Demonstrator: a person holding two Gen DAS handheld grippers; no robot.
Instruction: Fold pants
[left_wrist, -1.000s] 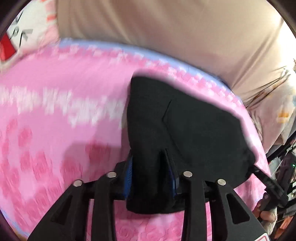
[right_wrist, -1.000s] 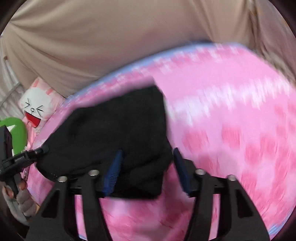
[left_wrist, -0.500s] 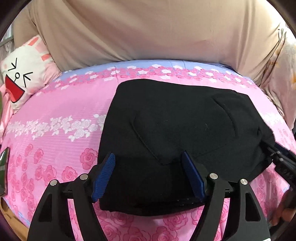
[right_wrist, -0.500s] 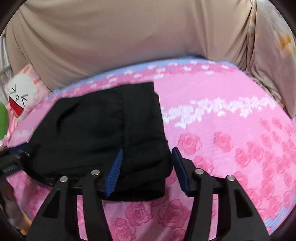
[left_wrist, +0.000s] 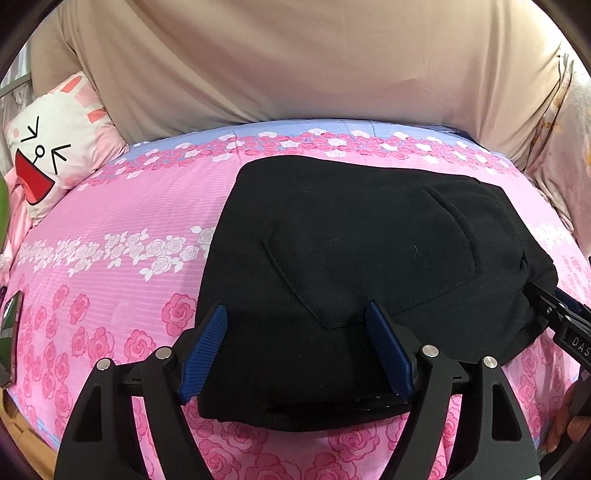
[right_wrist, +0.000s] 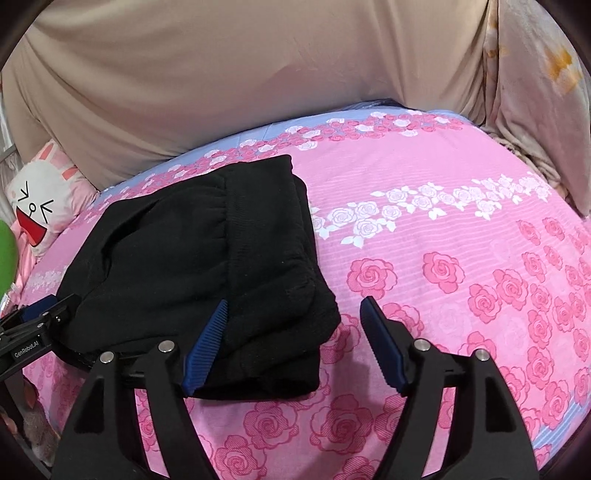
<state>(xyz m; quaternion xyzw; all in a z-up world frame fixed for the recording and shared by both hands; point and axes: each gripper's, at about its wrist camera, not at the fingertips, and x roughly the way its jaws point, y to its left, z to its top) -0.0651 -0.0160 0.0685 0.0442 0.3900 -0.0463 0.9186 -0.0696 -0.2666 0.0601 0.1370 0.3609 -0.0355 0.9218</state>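
Note:
Black folded pants (left_wrist: 351, 258) lie flat on the pink rose-print bedsheet (left_wrist: 110, 229), a back pocket facing up. My left gripper (left_wrist: 295, 350) straddles their near edge. Its jaws are opening, and the blue pads (left_wrist: 207, 350) stand apart from the cloth. In the right wrist view the pants (right_wrist: 192, 258) lie to the left, waistband side toward me. My right gripper (right_wrist: 293, 343) sits over their near right corner, jaws opening, the cloth loose between them. Each gripper shows at the edge of the other's view: the right gripper (left_wrist: 561, 321) and the left gripper (right_wrist: 33, 332).
A white cartoon-rabbit pillow (left_wrist: 55, 155) rests at the bed's far left. Beige cloth (left_wrist: 295, 55) hangs behind the bed, and a pale patterned fabric (right_wrist: 535, 92) drapes at the right. A phone (left_wrist: 9, 332) lies at the left edge. Bare sheet (right_wrist: 461, 258) stretches right of the pants.
The left jaws, shut on the pants' fold a second ago, have spread wide and let it go. The right jaws widened too. The pants now lie settled and both views have steadied.

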